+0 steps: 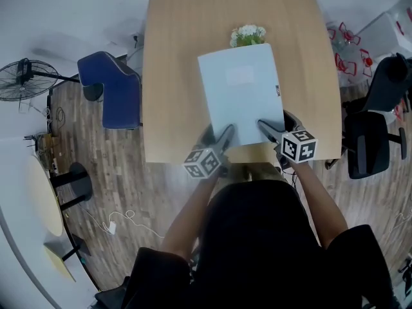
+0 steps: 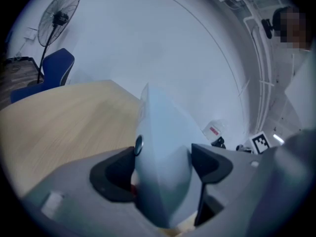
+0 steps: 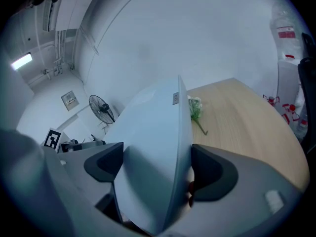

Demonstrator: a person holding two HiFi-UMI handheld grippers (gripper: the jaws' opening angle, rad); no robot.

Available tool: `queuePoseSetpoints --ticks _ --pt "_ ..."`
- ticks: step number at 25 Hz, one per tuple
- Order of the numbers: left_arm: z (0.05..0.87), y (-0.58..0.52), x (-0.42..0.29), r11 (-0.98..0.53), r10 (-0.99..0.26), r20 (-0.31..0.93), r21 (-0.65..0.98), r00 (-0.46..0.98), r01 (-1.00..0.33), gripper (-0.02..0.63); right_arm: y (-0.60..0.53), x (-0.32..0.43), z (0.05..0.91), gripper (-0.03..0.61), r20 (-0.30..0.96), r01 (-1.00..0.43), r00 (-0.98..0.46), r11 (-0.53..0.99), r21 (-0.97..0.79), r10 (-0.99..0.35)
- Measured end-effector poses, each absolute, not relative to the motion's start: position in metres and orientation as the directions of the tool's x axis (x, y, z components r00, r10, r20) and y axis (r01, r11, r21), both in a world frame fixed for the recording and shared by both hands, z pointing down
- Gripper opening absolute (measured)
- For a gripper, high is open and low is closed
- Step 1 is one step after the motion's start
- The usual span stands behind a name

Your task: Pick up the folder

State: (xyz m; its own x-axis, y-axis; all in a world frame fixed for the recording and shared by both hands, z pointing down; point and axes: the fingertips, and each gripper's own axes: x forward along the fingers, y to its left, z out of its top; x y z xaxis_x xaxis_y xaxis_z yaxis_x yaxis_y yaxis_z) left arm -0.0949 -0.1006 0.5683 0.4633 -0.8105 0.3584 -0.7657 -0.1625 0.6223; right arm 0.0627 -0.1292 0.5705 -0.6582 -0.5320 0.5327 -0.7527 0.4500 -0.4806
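A pale blue folder is held above the wooden table, its near edge toward me. My left gripper is shut on the folder's near left corner, and my right gripper is shut on its near right corner. In the left gripper view the folder fills the gap between the dark jaws and rises away from the camera. The right gripper view shows the folder pinched the same way, with the left gripper's marker cube beyond it.
A small bunch of white flowers lies on the table just past the folder's far edge. A blue chair stands left of the table, black office chairs to the right, a floor fan far left.
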Motion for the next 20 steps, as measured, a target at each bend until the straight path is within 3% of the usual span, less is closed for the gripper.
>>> queuePoseSetpoints --ticks 20 --pt "0.410 -0.139 -0.097 -0.368 -0.889 0.092 0.440 0.448 -0.820 0.364 -0.159 0.063 0.418 0.423 0.274 -0.760 -0.640 0.539 -0.364 -0.718"
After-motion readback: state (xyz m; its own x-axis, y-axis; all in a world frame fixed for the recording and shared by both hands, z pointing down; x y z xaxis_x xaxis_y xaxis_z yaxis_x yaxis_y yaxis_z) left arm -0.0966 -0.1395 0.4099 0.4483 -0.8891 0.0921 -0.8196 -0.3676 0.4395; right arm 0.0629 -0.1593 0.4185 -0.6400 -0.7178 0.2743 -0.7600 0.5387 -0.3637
